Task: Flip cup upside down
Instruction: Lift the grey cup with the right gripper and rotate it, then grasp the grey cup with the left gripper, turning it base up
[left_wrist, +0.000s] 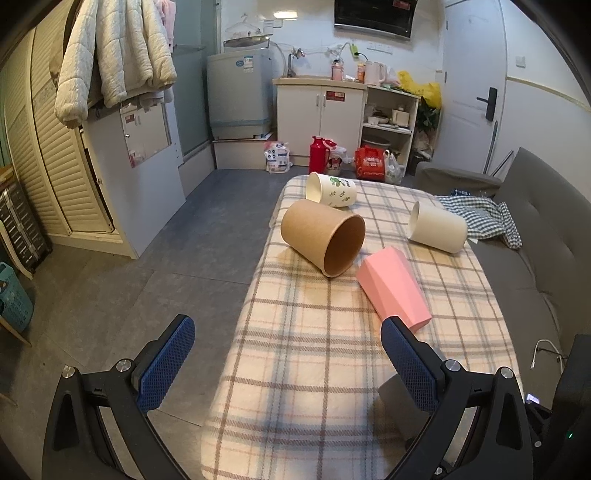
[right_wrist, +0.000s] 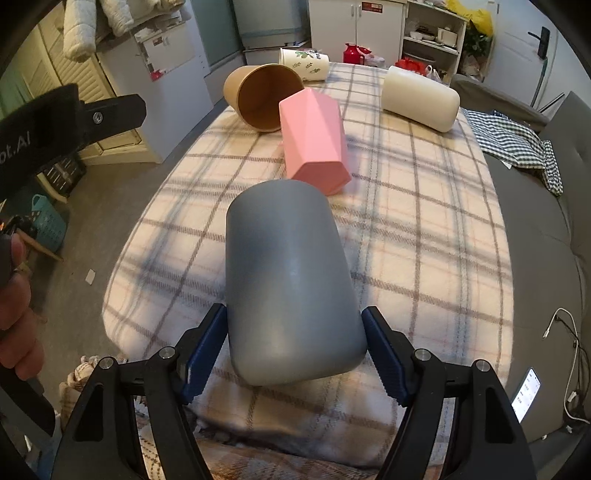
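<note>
We see the grey cup (right_wrist: 291, 284) lying on its side on the plaid blanket (right_wrist: 424, 236), its near end between the right gripper (right_wrist: 295, 354) pads, which sit at both flanks; firm grip or just touching, can't tell. Left gripper (left_wrist: 288, 358) hovers low over the blanket's near edge, jaws spread wide, holding nothing. Pink cup (right_wrist: 314, 140), brown cup (right_wrist: 262, 96) and cream cup (right_wrist: 421, 99) lie tipped beyond.

Black gripper frames, silver screws, blue textured jaws, bare hand (right_wrist: 14, 325).
</note>
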